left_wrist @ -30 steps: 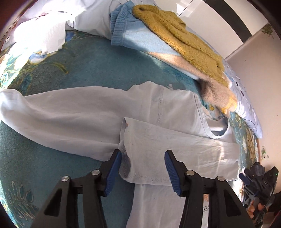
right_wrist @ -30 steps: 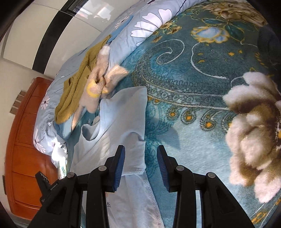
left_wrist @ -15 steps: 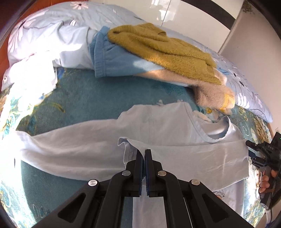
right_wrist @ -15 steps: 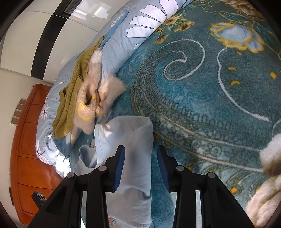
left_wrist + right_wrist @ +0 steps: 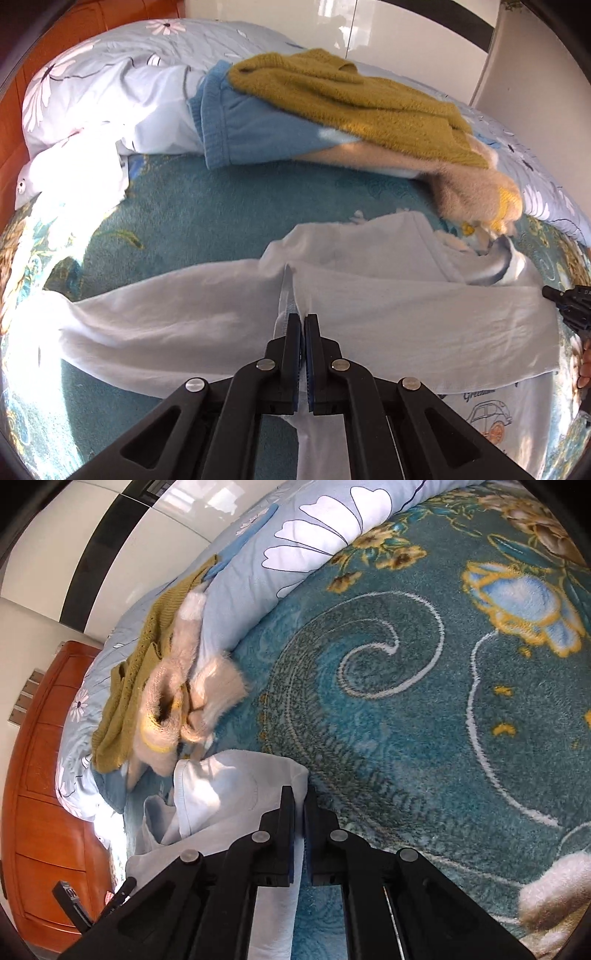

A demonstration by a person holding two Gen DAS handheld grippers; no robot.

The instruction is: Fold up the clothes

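Home bedroom (floral blanket (image 5: 424, 709), wooden headboard (image 5: 40, 812))

The pale blue T-shirt (image 5: 406, 317) was thin, smooth, matt cotton-like cloth. The teal floral blanket (image 5: 424, 720) looked plush and fuzzy. The mustard knitted sweater (image 5: 351, 99) was coarse; the beige fluffy garment (image 5: 469, 184) was hairy. Matt black plastic fingers (image 5: 291, 354) bore metal rivets. The reddish-brown wooden cabinet (image 5: 40, 812) was glossy.

Both wrist views sit low and close over the bed blanket (image 5: 207, 206); both share the pale shirt (image 5: 406, 317) (image 5: 221, 786) and the clothes pile (image 5: 351, 99) (image 5: 147, 686).
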